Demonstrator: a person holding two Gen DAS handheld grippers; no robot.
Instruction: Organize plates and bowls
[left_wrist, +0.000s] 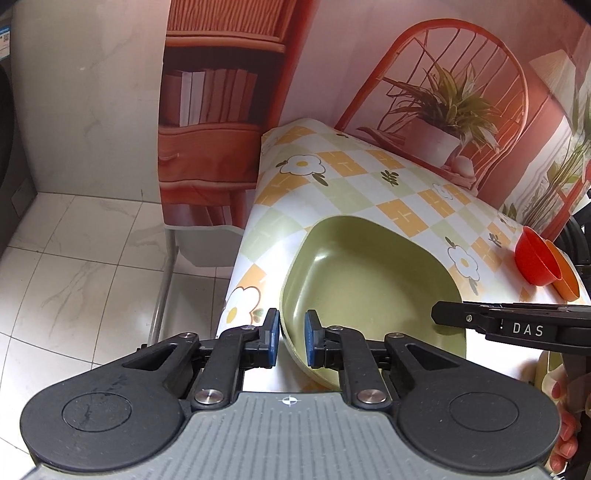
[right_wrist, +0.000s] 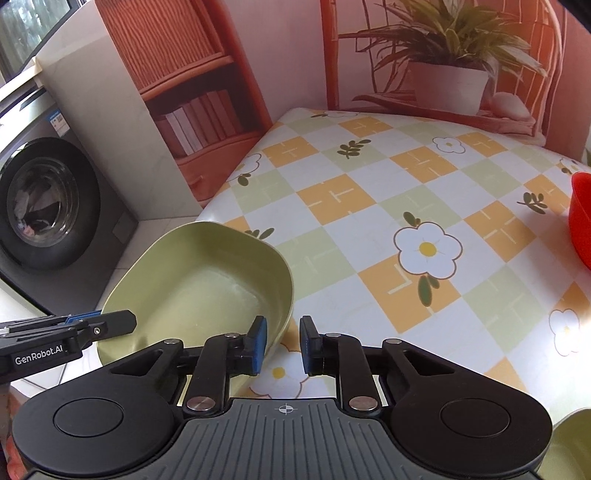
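A pale green deep dish (left_wrist: 369, 280) sits tilted at the left edge of the checked tablecloth (left_wrist: 354, 177), partly past the table edge. My left gripper (left_wrist: 291, 332) is shut on the dish's near rim, one blue pad outside and one inside. It also shows in the right wrist view as the left gripper (right_wrist: 110, 321) on the green dish (right_wrist: 207, 280). My right gripper (right_wrist: 282, 332) is open and straddles the dish's right corner, with tablecloth showing beside the wall. A red bowl (left_wrist: 535, 258) is nested with an orange bowl (left_wrist: 565, 273) at the far right.
A second green dish (right_wrist: 570, 443) shows at the lower right corner. A washing machine (right_wrist: 44, 206) stands left of the table on a white tiled floor (left_wrist: 92, 240). A printed backdrop (left_wrist: 443, 92) rises behind the table. A person's hand (left_wrist: 565, 435) holds the right gripper.
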